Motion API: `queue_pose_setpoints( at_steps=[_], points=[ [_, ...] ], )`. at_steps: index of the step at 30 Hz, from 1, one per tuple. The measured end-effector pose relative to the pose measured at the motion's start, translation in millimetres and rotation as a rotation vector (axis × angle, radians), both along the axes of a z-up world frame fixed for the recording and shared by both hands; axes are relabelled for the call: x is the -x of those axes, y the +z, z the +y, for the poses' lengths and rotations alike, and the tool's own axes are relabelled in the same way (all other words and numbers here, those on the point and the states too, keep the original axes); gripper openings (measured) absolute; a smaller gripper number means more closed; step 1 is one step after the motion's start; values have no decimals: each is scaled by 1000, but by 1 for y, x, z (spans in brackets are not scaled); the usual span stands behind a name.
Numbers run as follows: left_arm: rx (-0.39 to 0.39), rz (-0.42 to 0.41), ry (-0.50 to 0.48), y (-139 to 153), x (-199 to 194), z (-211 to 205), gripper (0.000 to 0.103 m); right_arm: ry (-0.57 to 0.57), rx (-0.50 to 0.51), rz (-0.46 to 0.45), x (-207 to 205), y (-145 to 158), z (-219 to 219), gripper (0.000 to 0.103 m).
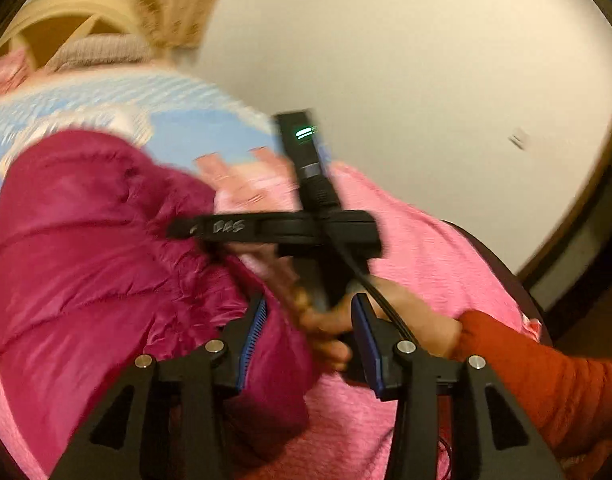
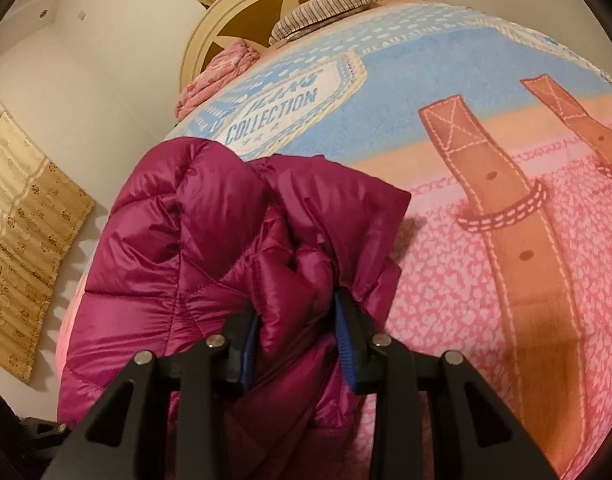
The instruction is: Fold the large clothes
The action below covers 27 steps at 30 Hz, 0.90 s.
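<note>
A magenta puffer jacket (image 2: 177, 240) lies bunched on a pink and blue printed bedcover (image 2: 446, 128). My right gripper (image 2: 297, 340) is shut on a thick fold of the jacket, with both blue pads pressed into the fabric. In the left wrist view the jacket (image 1: 93, 240) spreads to the left. My left gripper (image 1: 312, 340) stands open just above it, and jacket fabric lies beside its left finger without being squeezed. Ahead of it a hand (image 1: 410, 324) in a red sleeve (image 1: 546, 380) holds the black body of the right gripper (image 1: 306, 232).
A round cream headboard (image 2: 209, 36) stands at the far end of the bed, with a striped pillow (image 2: 326, 4) and a folded pink cloth (image 2: 221, 76) before it. Gold patterned curtains (image 2: 21, 224) hang at the left. A pale wall (image 1: 406, 60) lies to the right.
</note>
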<state>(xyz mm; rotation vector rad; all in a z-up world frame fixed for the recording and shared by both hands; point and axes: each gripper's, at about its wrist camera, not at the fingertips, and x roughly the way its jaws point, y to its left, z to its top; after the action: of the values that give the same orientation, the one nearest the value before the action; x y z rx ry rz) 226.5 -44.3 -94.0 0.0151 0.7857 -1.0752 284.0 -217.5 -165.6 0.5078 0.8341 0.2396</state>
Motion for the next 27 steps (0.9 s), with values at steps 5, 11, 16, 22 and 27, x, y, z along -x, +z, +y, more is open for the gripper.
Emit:
queue_pose_setpoints(
  at_steps=[5, 11, 16, 22, 27],
  points=[
    [120, 70, 1, 14, -11, 47, 52, 30, -31, 4, -3, -2, -4, 34],
    [184, 12, 222, 35, -42, 101, 63, 31, -34, 2, -6, -3, -2, 34],
    [-3, 10, 584, 17, -119, 85, 63, 26, -42, 2, -7, -4, -3, 34],
    [-98, 58, 705, -32, -137, 56, 63, -11, -19, 1, 1, -1, -4, 34],
    [-165, 19, 731, -31, -137, 40, 65, -54, -19, 50, 7, 13, -12, 40]
  ],
)
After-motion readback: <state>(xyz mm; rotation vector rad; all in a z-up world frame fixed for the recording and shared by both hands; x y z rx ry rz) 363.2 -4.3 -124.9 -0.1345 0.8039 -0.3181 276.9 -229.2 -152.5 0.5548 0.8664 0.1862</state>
